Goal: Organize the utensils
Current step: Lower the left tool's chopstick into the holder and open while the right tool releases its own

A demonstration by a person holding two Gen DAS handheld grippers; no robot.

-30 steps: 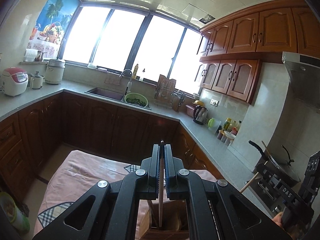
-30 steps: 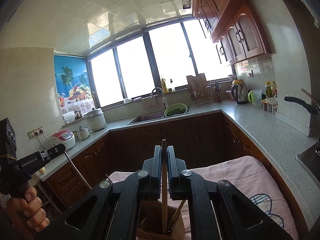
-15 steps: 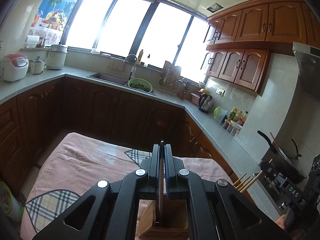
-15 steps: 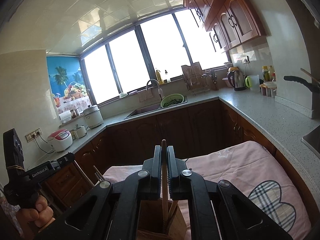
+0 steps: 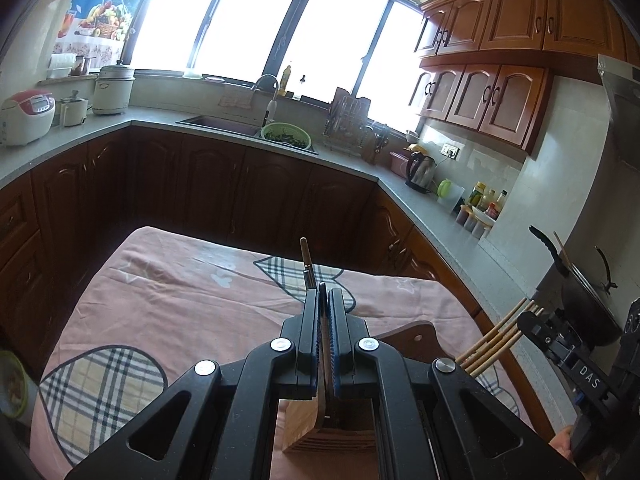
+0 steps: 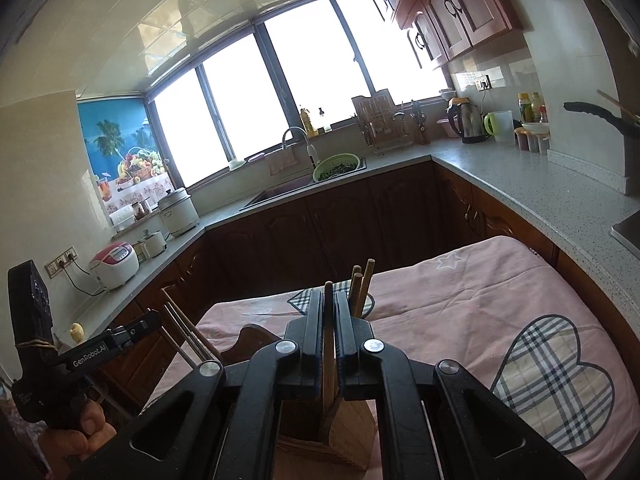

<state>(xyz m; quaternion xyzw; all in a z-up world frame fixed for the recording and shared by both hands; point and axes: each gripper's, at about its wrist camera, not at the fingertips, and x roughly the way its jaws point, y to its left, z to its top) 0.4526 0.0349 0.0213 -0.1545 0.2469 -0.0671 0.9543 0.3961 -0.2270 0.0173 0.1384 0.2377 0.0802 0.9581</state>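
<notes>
My left gripper [image 5: 323,294] is shut on a thin dark chopstick [image 5: 306,262] that pokes out past the fingertips and runs down into a wooden utensil holder [image 5: 316,428] on the pink cloth. My right gripper [image 6: 329,300] is shut on a wooden chopstick [image 6: 328,344] that reaches down into the same wooden holder [image 6: 352,436]. Other wooden chopsticks [image 6: 362,284] stand up behind its fingertips. In the left wrist view the right gripper's body [image 5: 576,364] shows at the right with chopsticks [image 5: 496,340] beside it. In the right wrist view the left gripper's body [image 6: 80,356] shows at the left.
A table with a pink cloth [image 5: 180,292] with plaid hearts carries the holder. A wooden board [image 5: 416,340] lies behind the holder. Dark cabinets and a grey counter [image 6: 520,184] wrap around, with a sink and a green colander [image 5: 286,134], rice cookers [image 5: 26,116], a kettle [image 5: 420,168] and a wok [image 5: 580,300].
Both grippers have tilted downward over the holder, so more of the table shows. Both stay shut on their chopsticks, which now stand lower in the holder.
</notes>
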